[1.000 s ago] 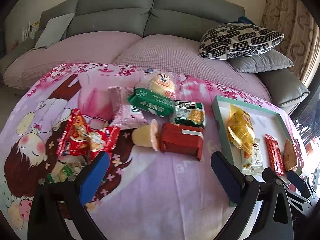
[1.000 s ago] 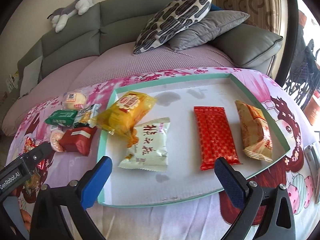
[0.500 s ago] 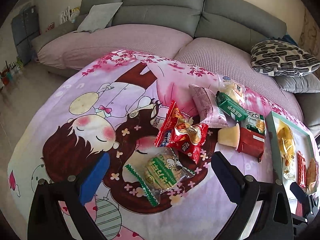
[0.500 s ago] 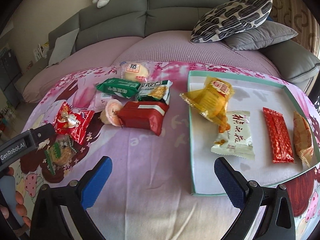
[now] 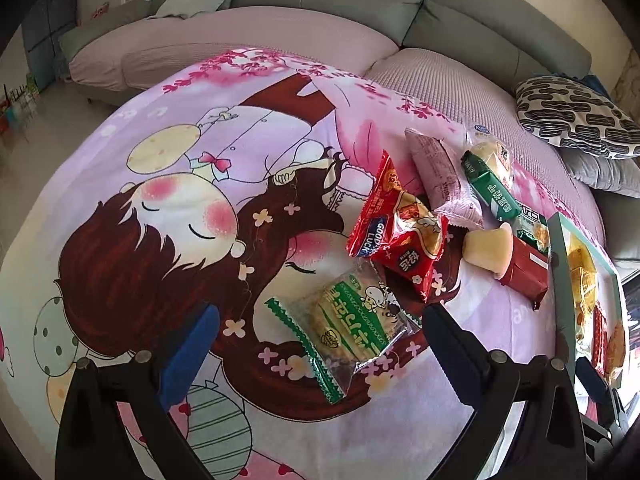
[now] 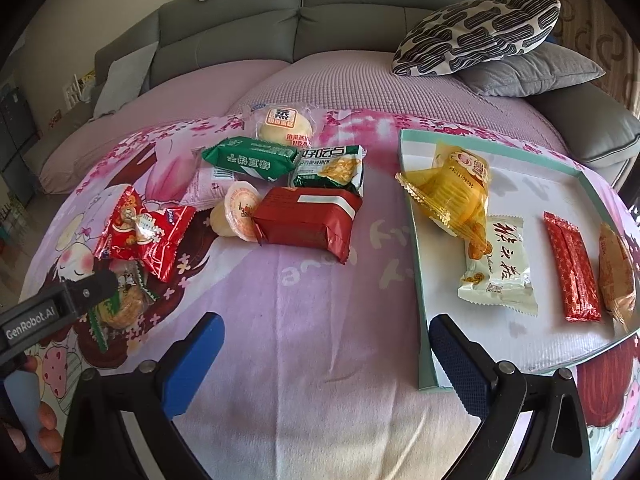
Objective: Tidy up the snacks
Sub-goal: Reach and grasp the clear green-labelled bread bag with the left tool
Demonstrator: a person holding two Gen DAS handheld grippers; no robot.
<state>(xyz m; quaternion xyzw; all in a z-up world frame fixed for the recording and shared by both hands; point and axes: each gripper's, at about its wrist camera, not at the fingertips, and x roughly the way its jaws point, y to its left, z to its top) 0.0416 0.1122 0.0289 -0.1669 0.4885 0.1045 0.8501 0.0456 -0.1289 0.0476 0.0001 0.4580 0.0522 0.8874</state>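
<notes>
- Nearest us, our left gripper (image 5: 320, 340) hangs with its jaws spread wide and nothing in them; the green-striped cracker packet (image 5: 352, 324) lies flat on the cartoon blanket (image 5: 160, 200) right between the two fingers.
- Our right gripper (image 6: 326, 350) is likewise spread and empty, above bare blanket just beside the near-left corner of the teal-rimmed tray (image 6: 416, 280).
- A little farther, the red Good Luck packet (image 5: 400, 228) touches the cracker packet's far end.
- Beyond it we see the pudding cup (image 6: 240, 210) against the dark red packet (image 6: 308, 222), then the green bar (image 6: 250, 158) and the round bun (image 6: 286, 126).
- In the tray lie a yellow packet (image 6: 456, 188), a white packet (image 6: 500, 268), a red bar (image 6: 572, 268) and an orange packet (image 6: 616, 272).
- Farthest, a grey sofa (image 6: 240, 28) holds a patterned pillow (image 6: 476, 32).
</notes>
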